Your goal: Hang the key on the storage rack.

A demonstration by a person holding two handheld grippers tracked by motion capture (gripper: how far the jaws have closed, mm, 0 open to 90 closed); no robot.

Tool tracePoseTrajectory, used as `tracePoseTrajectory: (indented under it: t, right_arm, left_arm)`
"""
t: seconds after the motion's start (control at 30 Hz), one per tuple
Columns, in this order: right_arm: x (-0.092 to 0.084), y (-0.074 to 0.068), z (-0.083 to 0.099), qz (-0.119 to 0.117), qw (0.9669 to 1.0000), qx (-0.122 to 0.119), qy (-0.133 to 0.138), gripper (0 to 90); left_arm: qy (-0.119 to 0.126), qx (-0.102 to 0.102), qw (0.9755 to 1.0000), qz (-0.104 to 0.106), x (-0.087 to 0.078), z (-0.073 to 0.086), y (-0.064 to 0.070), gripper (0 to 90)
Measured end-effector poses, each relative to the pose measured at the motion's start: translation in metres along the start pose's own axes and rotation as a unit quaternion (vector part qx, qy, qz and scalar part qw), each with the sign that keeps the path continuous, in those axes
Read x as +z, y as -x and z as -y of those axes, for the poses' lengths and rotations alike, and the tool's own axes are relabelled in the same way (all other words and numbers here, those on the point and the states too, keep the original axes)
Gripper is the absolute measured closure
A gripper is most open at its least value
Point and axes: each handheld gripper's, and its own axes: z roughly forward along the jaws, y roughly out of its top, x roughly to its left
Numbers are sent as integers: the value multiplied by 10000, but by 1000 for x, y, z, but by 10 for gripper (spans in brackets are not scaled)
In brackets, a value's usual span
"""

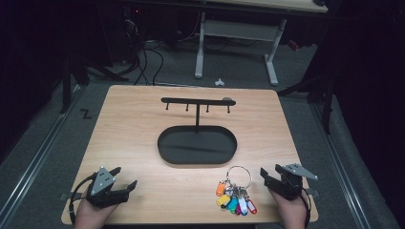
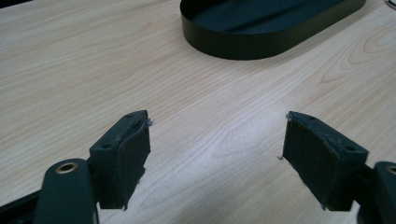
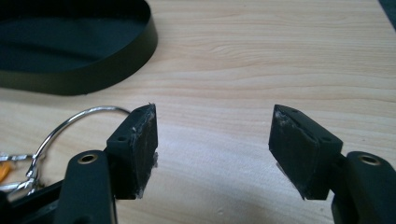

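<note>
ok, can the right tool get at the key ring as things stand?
Probably yes. The right tool is open and sits just beside the key ring on the table, with only bare wood between them. The ring lies flat with its coloured tags, so pinching it may be fiddly.

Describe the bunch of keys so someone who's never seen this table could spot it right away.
On the wooden table, find the black oval tray with its hook stand. Nearer the person, beside the right gripper, lies the key bunch: a large silver ring with bright orange, yellow, green, blue and red tags, the one colourful thing there.
</note>
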Motion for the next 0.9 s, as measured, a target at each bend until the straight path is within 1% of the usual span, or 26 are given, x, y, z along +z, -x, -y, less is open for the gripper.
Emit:
tracePoseTrajectory:
  t: [0.03, 0.07, 0.1, 0.13, 0.17, 0.4, 0.5, 0.57, 0.63, 0.8, 0.87, 0.9]
  right_arm:
    - [0, 0, 1, -31, 10000, -48, -23, 325]
    - [-1, -1, 1, -44, 9999, -96, -42, 322]
    - [-1, -1, 1, -44, 9999, -96, -42, 322]
    - [-3, -2, 3, -49, 9998, -199, -56, 317]
    - [-4, -3, 3, -40, 9997, -219, -51, 313]
    - [-9, -3, 4, -31, 9997, -227, 26, 298]
    - [-11, -4, 5, -19, 9997, -246, 11, 295]
    - [-12, -5, 6, -19, 9994, -339, 15, 298]
    - [-12, -6, 6, -25, 9994, -351, 24, 298]
    - [-10, -10, 6, -87, 9993, -360, -17, 300]
    - [-8, -15, 6, -134, 9990, -418, -68, 301]
    - [-8, -15, 6, -134, 9990, -418, -68, 301]
  left_arm:
    - [0, 0, 10000, 0, 0, 0, 0, 233]
    - [14, 28, 10000, 43, 3, -2, 1, 230]
    - [14, 28, 10000, 43, 3, -2, 1, 228]
    - [25, 48, 10000, 53, 4, -3, 2, 227]
    - [-5, 78, 9999, 67, 6, -4, 3, 226]
    - [17, 69, 9999, 76, 10, -6, 2, 224]
    - [26, 83, 9999, 88, 11, -7, 3, 224]
    - [16, 93, 9999, 114, 13, -8, 4, 224]
    - [6, 102, 9999, 126, 13, -8, 4, 224]
    - [19, 97, 9999, 135, 13, -8, 3, 223]
    - [33, 93, 9998, 147, 13, -8, 3, 223]
    - [33, 104, 9998, 152, 14, -9, 3, 223]
